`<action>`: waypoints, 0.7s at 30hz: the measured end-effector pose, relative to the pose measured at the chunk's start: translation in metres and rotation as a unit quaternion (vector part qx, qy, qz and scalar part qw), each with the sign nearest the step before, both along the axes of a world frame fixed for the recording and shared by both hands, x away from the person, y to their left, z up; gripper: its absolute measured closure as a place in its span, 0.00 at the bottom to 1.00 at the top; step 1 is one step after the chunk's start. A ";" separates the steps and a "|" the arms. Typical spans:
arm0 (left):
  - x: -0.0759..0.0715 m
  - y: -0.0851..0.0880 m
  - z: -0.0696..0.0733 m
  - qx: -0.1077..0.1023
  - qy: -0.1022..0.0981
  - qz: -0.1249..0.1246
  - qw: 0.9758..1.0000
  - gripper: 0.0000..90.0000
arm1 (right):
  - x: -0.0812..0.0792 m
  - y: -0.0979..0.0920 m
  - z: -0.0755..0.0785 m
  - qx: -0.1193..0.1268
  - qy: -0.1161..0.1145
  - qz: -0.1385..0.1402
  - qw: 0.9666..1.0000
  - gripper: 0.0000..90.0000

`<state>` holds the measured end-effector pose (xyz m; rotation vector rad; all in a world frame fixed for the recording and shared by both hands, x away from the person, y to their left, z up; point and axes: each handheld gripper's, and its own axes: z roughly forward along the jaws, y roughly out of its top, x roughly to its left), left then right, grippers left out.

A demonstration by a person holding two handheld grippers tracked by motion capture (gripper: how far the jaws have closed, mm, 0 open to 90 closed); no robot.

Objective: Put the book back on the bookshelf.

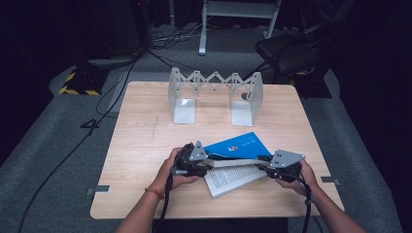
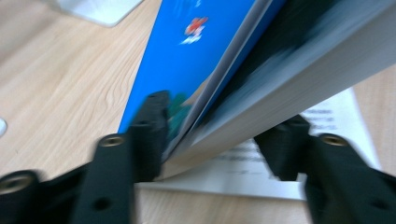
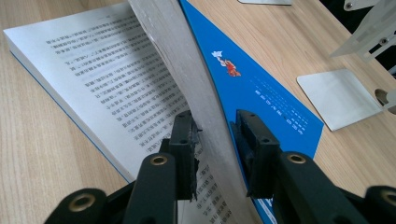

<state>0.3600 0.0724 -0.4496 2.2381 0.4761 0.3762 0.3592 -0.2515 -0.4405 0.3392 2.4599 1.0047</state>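
High view shows a pale wooden table [image 1: 145, 145] with a metal folding book rack [image 1: 215, 92] standing in the upper middle of the frame: two flat grey end plates joined by a zigzag scissor lattice, each with a thin foot lying on the wood. Nothing stands between the rack and the open book [image 1: 233, 162], which lies at lower centre of the frame, well apart from the rack. Beyond the table, at the top of the frame, are grey carpet, black cables, a black chair at upper right and a yellow-and-black striped block at upper left.

The book has a glossy blue cover, raised and tilted, and a matte white page of small printed text lying flat below it. The left gripper [image 1: 204, 162] meets the book at its left edge and the right gripper [image 1: 262, 165] at its right edge; both are black with a grey three-cornered plate on top.

Left gripper view, blurred, has the blue cover and a thick grey-white block of pages [image 2: 280, 88] running between the jaws; the left jaw lies against the cover, the right jaw stands just off the page block, so the jaws are parted and not pinching. Right gripper view shows its jaws pressed together on the lifted block of pages and cover [image 3: 196, 88], printed page at left, blue cover at right, a rack foot [image 3: 338, 98] at the right of the frame.
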 end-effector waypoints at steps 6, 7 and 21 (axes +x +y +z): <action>-0.025 -0.015 0.015 0.002 -0.034 -0.001 0.999 0.36 | 0.000 0.001 0.001 -0.004 -0.001 0.002 1.000 0.77; -0.032 -0.021 0.020 -0.005 -0.043 -0.001 0.999 0.36 | 0.000 0.001 0.001 -0.005 -0.001 0.001 1.000 0.76; -0.035 -0.024 0.015 0.006 -0.058 -0.027 0.998 0.81 | 0.005 -0.003 0.001 0.021 -0.003 0.022 1.000 0.57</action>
